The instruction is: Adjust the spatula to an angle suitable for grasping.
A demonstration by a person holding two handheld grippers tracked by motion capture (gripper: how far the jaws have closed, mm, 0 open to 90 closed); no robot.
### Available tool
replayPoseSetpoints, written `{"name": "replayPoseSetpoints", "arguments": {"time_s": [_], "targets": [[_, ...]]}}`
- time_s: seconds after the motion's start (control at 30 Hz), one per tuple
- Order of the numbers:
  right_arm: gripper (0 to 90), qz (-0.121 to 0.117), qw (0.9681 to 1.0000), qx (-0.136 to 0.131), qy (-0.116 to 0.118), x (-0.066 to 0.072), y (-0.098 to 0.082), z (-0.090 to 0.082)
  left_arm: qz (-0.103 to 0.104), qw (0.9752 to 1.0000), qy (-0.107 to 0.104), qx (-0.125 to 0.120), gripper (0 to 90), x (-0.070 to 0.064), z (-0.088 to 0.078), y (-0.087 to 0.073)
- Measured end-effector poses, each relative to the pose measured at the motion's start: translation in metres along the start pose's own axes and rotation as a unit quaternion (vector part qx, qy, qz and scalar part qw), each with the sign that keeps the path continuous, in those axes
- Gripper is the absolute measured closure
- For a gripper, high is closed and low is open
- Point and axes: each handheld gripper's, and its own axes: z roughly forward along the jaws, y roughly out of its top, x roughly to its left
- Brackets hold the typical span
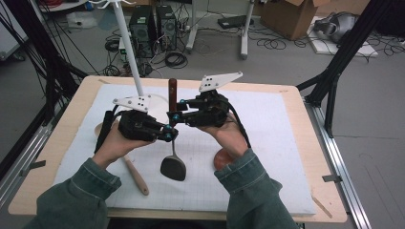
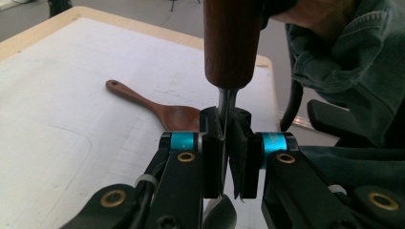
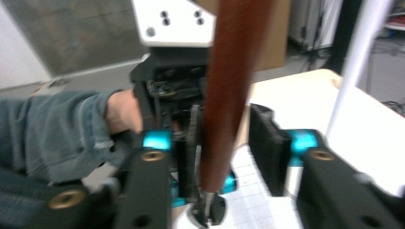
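Observation:
A spatula with a dark red wooden handle, a thin metal neck and a dark head stands nearly upright over the white mat, head down. My left gripper is shut on the metal neck just below the wooden handle; in the left gripper view its pads press the neck from both sides. My right gripper sits higher, around the handle. Its jaws stand open: the handle lies close to one pad, with a clear gap to the other pad.
A pale wooden spoon lies on the white mat under my left forearm. A dark brown spoon lies on the mat behind the spatula, its bowl showing under my right wrist. A white pole rises at the mat's far left.

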Motion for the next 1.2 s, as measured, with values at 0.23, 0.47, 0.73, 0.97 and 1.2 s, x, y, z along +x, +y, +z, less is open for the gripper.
{"name": "replayPoseSetpoints", "arguments": {"time_s": [0.23,0.47,0.73,0.97,1.2], "targets": [[45.0,0.006,0.9992,-0.005,-0.039,0.0,-0.004,-0.015,-0.001,0.9992,0.038,-0.008,83.7,0.001,-0.007,0.001],[37.3,0.007,0.9977,-0.015,-0.065,0.003,-0.021,-0.041,-0.008,0.9968,0.078,-0.016,83.7,0.006,-0.02,0.001],[30.3,0.006,0.9954,-0.014,-0.094,0.009,-0.039,-0.06,-0.012,0.9929,0.116,-0.025,83.7,0.012,-0.032,0.006],[27.4,0.006,0.9932,-0.019,-0.115,0.01,-0.053,-0.076,-0.013,0.9907,0.133,-0.026,83.7,0.017,-0.044,0.013],[26.4,0.014,0.9901,-0.019,-0.138,0.012,-0.068,-0.09,-0.015,0.988,0.15,-0.032,83.7,0.023,-0.057,0.019]]}}
